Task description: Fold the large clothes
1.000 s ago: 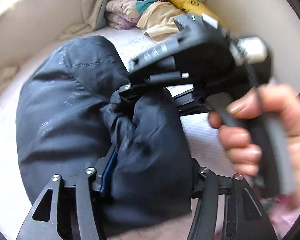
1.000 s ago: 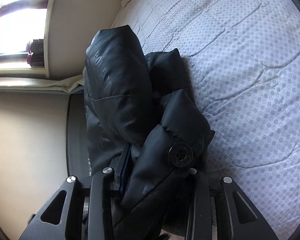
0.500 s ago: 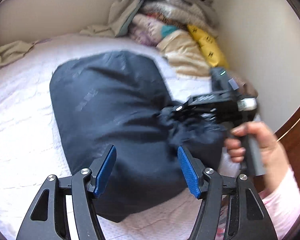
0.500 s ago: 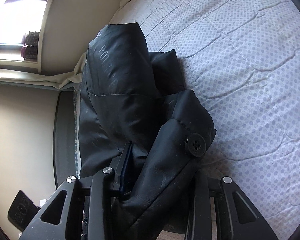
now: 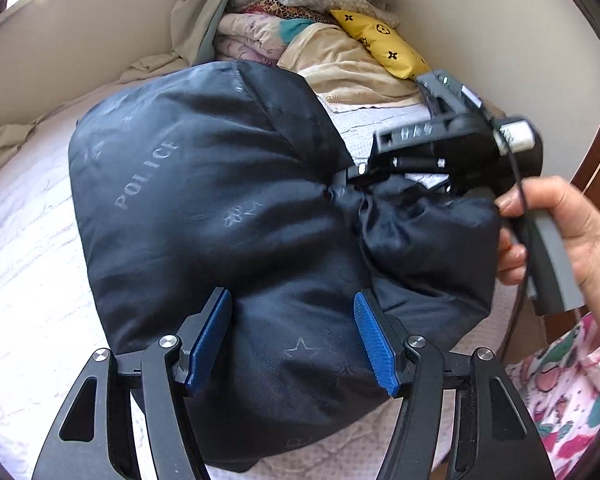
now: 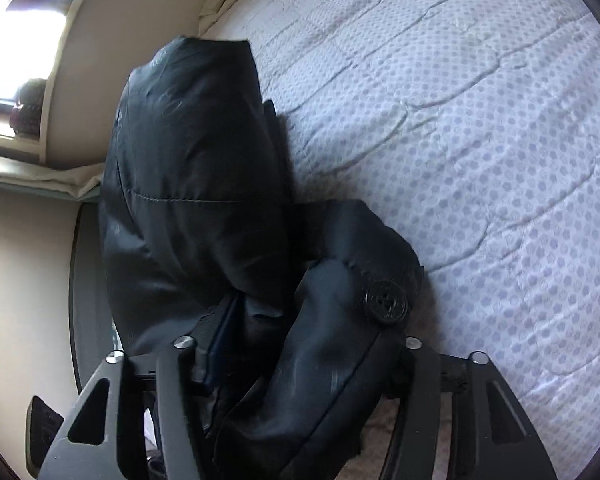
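L tool spread wide over dark puffer jacket on bed; R tool clamped on jacket's bunched end.

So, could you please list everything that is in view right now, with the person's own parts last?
Jacket: one, dark navy, padded, POLICE lettering, bundled on the bed.
Jacket button: one, black, on the fold near the right claw.
Bed cover: one, pale, dotted and quilted, under the jacket.
Folded bedding pile: one stack, mixed pastel colours, by the far wall.
Yellow cushion: one, yellow with black marks, beside the pile.
Left claw: one, black with blue pads, open over the jacket.
Right claw: one, black, shut on jacket fabric.
Right hand: one, gripping the right claw's handle, in a pink patterned sleeve.
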A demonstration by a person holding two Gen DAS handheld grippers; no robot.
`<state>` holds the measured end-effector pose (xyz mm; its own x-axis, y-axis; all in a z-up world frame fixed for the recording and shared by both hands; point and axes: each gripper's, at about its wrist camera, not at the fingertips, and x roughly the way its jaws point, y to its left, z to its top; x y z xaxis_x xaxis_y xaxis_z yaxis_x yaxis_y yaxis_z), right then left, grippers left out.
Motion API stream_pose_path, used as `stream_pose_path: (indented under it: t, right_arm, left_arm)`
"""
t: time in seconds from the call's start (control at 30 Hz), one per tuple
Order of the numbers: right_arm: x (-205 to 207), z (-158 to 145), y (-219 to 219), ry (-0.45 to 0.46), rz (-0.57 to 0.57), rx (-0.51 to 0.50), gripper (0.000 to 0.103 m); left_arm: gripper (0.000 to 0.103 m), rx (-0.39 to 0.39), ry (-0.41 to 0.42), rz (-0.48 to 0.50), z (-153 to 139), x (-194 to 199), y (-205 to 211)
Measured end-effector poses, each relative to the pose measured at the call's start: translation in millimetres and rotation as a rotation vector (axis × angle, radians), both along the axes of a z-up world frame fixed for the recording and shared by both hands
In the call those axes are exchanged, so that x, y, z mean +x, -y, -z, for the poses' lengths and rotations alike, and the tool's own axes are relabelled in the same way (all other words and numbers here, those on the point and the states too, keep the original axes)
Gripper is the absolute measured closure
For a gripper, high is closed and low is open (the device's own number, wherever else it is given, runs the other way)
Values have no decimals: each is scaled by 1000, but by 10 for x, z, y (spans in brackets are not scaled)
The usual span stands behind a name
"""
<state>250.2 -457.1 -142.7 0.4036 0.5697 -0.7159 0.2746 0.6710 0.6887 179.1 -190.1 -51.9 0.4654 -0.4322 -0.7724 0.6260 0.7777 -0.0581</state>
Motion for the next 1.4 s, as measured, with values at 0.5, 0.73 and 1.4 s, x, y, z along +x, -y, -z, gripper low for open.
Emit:
stream_pose_path:
  t: [0.5, 0.73, 1.4]
  right_arm:
    - [-236, -1475, -177, 322, 46, -425, 71]
    - [150, -1712, -937, 374, -126, -458, 81]
    - [1159, -284, -976, 25, -208, -643, 103]
  left_arm:
    - [35, 45, 53, 25, 171, -37, 116]
    - [35, 68, 76, 42, 210, -89, 180]
    - [35, 68, 84, 91, 322, -171, 388]
